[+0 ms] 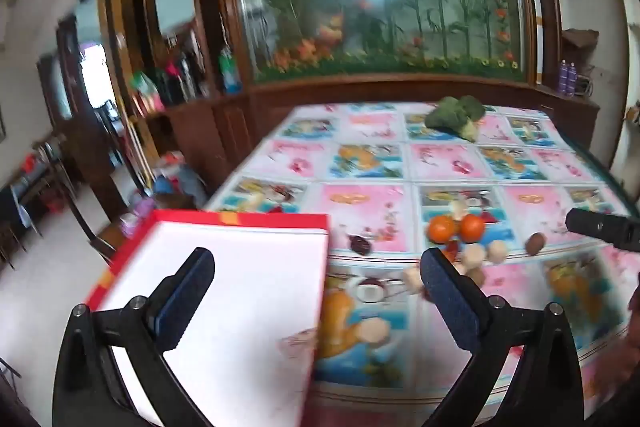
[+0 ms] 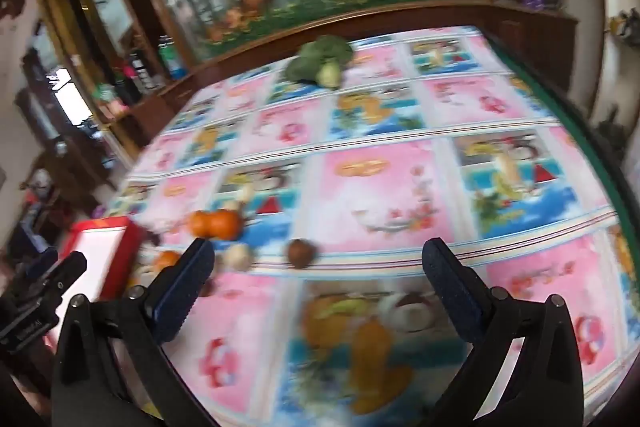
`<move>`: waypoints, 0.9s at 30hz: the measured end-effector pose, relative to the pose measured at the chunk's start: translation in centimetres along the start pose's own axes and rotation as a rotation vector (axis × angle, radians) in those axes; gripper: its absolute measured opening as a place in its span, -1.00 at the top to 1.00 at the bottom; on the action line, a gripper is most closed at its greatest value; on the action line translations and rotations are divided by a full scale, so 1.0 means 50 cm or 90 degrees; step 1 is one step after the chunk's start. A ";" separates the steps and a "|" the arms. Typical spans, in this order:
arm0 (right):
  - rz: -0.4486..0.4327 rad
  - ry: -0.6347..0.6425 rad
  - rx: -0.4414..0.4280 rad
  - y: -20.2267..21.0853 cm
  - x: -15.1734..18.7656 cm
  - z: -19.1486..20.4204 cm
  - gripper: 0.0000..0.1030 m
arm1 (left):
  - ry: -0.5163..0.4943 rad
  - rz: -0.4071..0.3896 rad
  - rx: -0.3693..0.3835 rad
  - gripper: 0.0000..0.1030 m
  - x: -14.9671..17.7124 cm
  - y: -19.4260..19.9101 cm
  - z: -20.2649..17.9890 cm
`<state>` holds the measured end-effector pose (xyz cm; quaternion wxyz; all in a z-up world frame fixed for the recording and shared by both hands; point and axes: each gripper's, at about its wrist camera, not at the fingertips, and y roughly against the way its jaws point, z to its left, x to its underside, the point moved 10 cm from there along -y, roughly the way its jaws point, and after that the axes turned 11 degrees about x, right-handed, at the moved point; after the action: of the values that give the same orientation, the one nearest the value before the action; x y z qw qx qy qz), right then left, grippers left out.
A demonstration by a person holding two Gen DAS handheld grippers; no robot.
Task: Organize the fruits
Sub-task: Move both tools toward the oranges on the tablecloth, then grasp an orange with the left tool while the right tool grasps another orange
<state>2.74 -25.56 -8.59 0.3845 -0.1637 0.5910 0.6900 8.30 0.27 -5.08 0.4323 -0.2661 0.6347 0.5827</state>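
Two oranges (image 1: 456,227) lie side by side on the patterned tablecloth, with pale round fruits (image 1: 486,253), a brown fruit (image 1: 535,243) and a dark red fruit (image 1: 361,244) near them. A red box with a white inside (image 1: 248,291) sits at the table's left front corner. My left gripper (image 1: 316,271) is open and empty above the box's right edge. My right gripper (image 2: 316,263) is open and empty, hovering over the table right of the oranges (image 2: 216,223) and near the brown fruit (image 2: 301,253). The red box shows at the left (image 2: 100,247).
A broccoli head (image 1: 456,117) lies at the far side of the table, also in the right wrist view (image 2: 320,61). A wooden cabinet with a flower-painted glass panel (image 1: 376,7) stands behind. The table's left edge drops to the floor.
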 end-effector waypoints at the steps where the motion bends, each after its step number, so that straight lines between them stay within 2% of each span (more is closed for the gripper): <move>1: 0.011 0.014 -0.014 -0.001 0.002 0.024 -1.00 | -0.010 -0.003 -0.003 -0.99 0.004 0.001 0.000; 5: 0.015 0.064 -0.031 -0.006 0.018 0.073 -1.00 | -0.037 0.056 0.014 -0.99 0.028 -0.022 -0.014; 9: 0.045 0.102 -0.051 -0.023 0.033 0.111 -1.00 | -0.048 0.076 0.035 -0.99 0.031 -0.019 -0.023; 13: 0.028 0.131 -0.050 -0.032 0.013 0.128 -1.00 | -0.075 0.130 0.099 -0.99 0.027 -0.060 -0.058; 16: 0.047 0.126 -0.039 -0.076 -0.021 0.127 -1.00 | -0.111 0.181 0.117 -0.99 0.029 -0.100 -0.078; 19: 0.053 0.168 -0.021 -0.118 -0.031 0.147 -1.00 | -0.091 0.214 0.164 -0.99 0.036 -0.133 -0.095; 23: 0.087 0.211 -0.018 -0.170 -0.010 0.193 -0.63 | -0.091 0.233 0.174 -0.98 0.041 -0.148 -0.088; 26: 0.087 0.221 -0.002 -0.188 -0.006 0.195 -0.61 | -0.108 0.238 0.180 -0.98 0.039 -0.153 -0.092; 27: 0.088 0.217 0.000 -0.192 -0.006 0.191 -0.50 | -0.116 0.244 0.184 -0.97 0.040 -0.158 -0.098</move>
<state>12.08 -16.62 -12.64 0.2300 -0.2373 0.6574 0.6772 12.83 -5.57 -11.09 0.4028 -0.0230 0.7089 0.5786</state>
